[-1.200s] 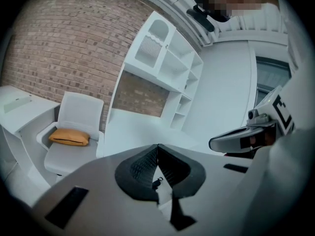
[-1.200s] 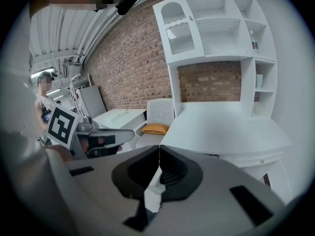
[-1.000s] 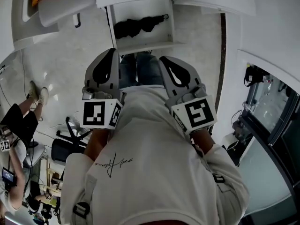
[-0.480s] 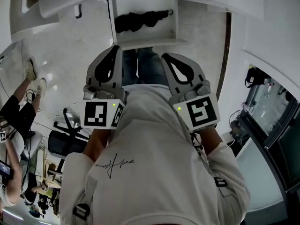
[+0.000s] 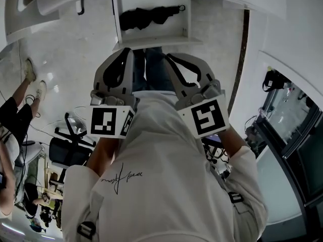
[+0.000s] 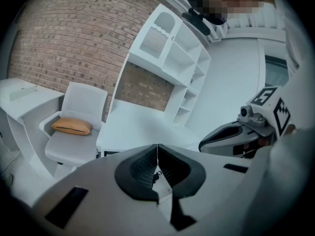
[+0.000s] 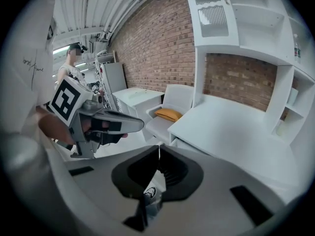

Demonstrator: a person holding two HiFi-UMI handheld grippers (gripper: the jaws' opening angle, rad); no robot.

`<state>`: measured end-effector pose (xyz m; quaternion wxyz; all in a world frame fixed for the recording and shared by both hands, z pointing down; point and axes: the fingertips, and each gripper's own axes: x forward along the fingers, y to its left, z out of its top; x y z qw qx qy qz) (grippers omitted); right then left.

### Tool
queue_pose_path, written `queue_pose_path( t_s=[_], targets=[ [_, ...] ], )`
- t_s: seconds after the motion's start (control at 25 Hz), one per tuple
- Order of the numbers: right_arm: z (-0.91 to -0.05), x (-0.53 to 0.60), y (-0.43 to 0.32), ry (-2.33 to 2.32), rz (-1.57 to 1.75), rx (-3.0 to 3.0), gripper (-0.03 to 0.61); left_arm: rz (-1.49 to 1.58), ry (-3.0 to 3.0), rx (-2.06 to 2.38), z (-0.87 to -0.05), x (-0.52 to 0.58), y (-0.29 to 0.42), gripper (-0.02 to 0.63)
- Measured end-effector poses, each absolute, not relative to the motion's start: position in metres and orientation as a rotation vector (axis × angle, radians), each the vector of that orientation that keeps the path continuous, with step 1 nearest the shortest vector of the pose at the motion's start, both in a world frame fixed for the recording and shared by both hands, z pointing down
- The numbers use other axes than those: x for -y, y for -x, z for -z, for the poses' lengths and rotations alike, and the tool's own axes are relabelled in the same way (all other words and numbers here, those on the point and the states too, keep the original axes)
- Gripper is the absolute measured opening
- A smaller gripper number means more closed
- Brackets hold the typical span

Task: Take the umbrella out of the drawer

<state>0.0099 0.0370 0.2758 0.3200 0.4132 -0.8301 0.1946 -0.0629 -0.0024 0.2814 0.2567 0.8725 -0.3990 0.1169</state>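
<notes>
Black umbrella (image 5: 149, 16), folded, is noted lying left to right inside the open white drawer (image 5: 151, 40) at the top centre of the head view, with a small loop at its right end. It is untouched.

The left claw (image 5: 126, 52) and right claw (image 5: 169, 57) are held side by side at mid-frame. Their tips are directed up the frame toward the drawer front, and both are apart from the umbrella.

Left claw: in its own view the pads are seen pressed together along a thin seam, with nothing gripped.

Right claw: the pads are likewise met tip to tip, with nothing between them.

Beyond the left claw's tips a white counter (image 6: 142, 127) is seen against a brick wall (image 6: 74, 38). A white chair (image 6: 74, 132) with an orange cushion (image 6: 72, 126) is noted at the left of that frame.
</notes>
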Motion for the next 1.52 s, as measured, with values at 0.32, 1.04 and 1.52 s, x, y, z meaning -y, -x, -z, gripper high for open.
queue_pose_path(
  t_s=[0.32,1.04,1.52],
  targets=[
    [-0.287,-0.026,-0.017,-1.025,-0.454,2.173,0.026,-0.351,-2.354,1.080,-0.288,0.002,0.062,0.017],
    [-0.345,-0.015,-0.020,-0.821,-0.439,2.170,0.028,-0.407,-2.276,1.081,-0.318,0.006,0.052,0.017],
    [-0.383,-0.012,-0.025,-0.729,-0.459,2.146,0.028,-0.439,-2.255,1.080,-0.335,0.007,0.043,0.017]
  ],
)
